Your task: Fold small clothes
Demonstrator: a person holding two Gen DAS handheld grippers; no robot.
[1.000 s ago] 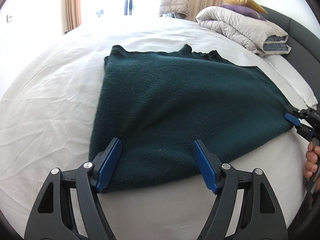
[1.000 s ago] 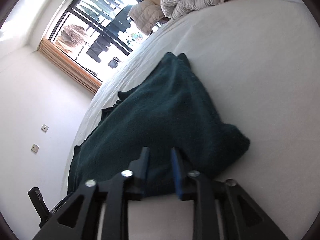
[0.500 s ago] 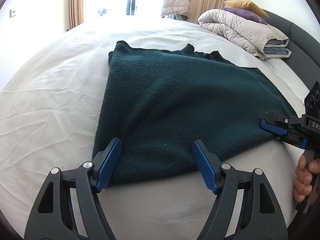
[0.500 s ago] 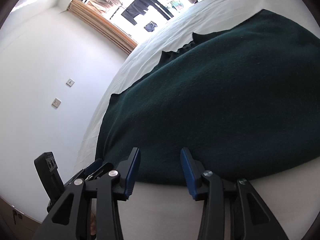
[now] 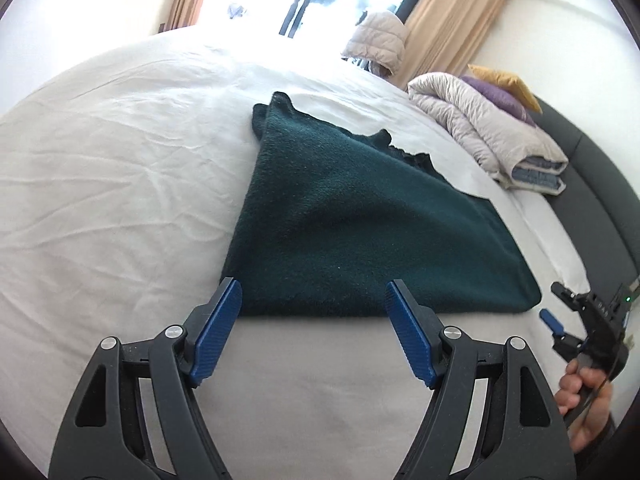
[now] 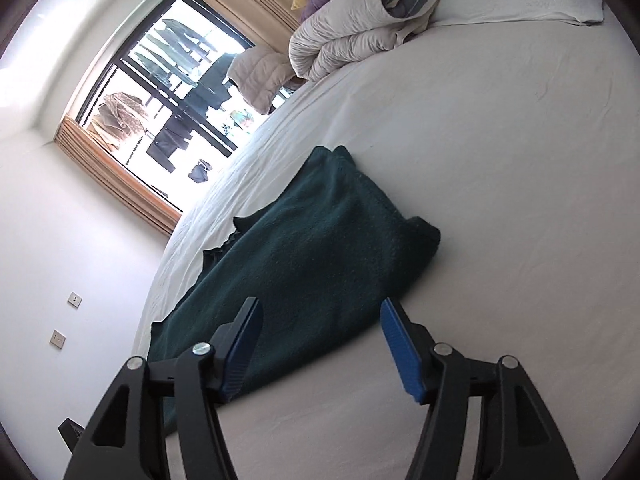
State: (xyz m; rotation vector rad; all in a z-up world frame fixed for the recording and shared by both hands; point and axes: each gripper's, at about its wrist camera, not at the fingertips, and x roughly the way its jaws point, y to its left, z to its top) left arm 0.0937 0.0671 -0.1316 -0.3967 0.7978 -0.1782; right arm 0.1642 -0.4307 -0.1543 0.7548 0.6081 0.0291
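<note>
Dark green knitted garment (image 5: pixel 360 232), folded flat on white-sheeted bed (image 5: pixel 120 184). Left claw (image 5: pixel 316 336) and right claw (image 6: pixel 320 344) both spread wide, empty, just short of near edge (judged mid-fold). Best next: pinch both near corners evenly, lift together, lay over squarely.

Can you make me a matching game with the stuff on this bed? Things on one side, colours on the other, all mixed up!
Things:
1. sweater
2. sheet
3. top cushion
4. gripper pads

Colours:
A. blue
B. white
C. dark green
D. yellow

Pairs: 1-C, 2-B, 3-D, 4-A
</note>
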